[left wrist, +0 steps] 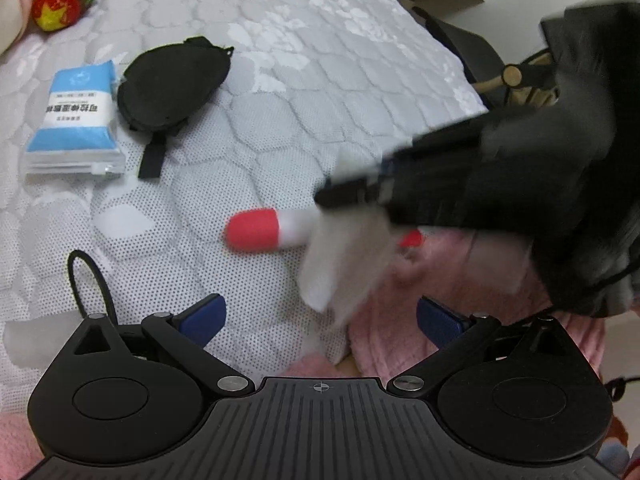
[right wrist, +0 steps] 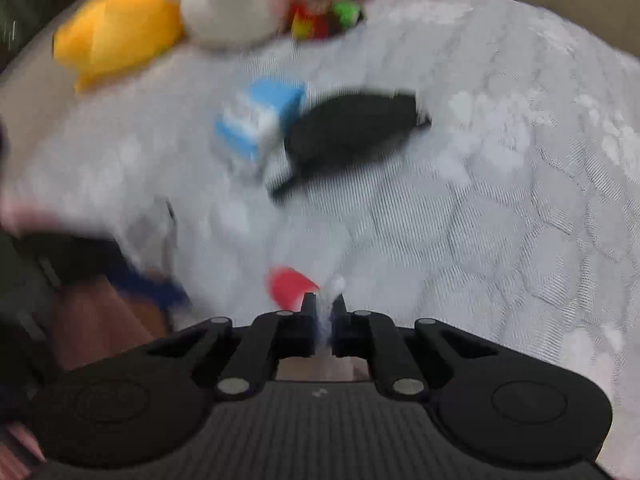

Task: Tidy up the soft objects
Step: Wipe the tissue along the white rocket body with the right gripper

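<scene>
My right gripper (right wrist: 323,308) is pinched closed on a white cloth (left wrist: 344,264) above the bed (left wrist: 320,80), my left gripper (left wrist: 320,320) gapes empty, and the red-and-white plush (left wrist: 264,228), eye mask (left wrist: 172,84) and blue packet (left wrist: 76,116) lie unsorted.

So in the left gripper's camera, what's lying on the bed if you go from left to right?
Blue packet → black pouch → red-and-white capsule toy → white cloth, held in the right gripper.
</scene>
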